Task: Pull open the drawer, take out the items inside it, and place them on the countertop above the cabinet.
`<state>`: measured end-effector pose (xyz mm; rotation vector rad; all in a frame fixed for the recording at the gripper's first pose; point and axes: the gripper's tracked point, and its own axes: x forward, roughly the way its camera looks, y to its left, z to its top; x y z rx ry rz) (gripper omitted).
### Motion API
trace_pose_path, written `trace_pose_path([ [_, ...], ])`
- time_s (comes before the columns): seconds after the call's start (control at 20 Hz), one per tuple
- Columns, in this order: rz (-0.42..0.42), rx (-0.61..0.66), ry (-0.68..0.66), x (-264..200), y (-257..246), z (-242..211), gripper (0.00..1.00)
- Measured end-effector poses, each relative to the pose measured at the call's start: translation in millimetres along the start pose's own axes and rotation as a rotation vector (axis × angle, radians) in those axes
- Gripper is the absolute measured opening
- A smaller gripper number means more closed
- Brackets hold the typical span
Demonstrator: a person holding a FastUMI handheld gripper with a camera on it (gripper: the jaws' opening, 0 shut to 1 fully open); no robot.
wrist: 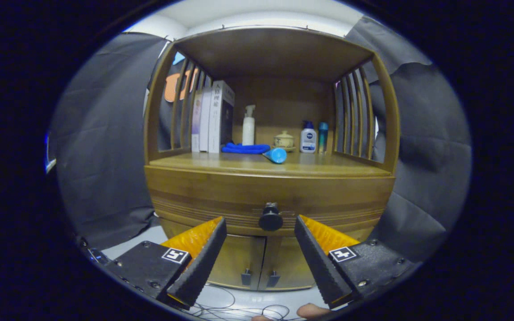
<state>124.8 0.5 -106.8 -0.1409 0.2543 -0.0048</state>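
A wooden cabinet stands straight ahead, its drawer front (221,196) flush and closed, with a dark round knob (270,217) at its centre. My gripper (260,225) is open, its fingers spread to either side of the knob and a little short of it, touching nothing. Above the drawer runs the countertop (328,168), a wooden shelf inside an open frame. A blue tube (275,155) lies on its side near the countertop's front. What is inside the drawer is hidden.
At the back of the countertop stand several books (212,118), a folded blue cloth (244,148), a white pump bottle (248,126), a small lidded cup (283,140), a lotion bottle (308,137) and a teal can (323,136). Two lower doors (257,263) sit below; cables (239,307) trail on the floor.
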Motion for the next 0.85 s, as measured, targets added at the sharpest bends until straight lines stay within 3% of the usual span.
trace_pose_path([
  [0.5,0.057,0.012,-0.102,-118.9,-1.7,52.3,0.99],
  [0.85,0.057,0.02,-0.162,-154.1,-6.8,77.4,0.99],
])
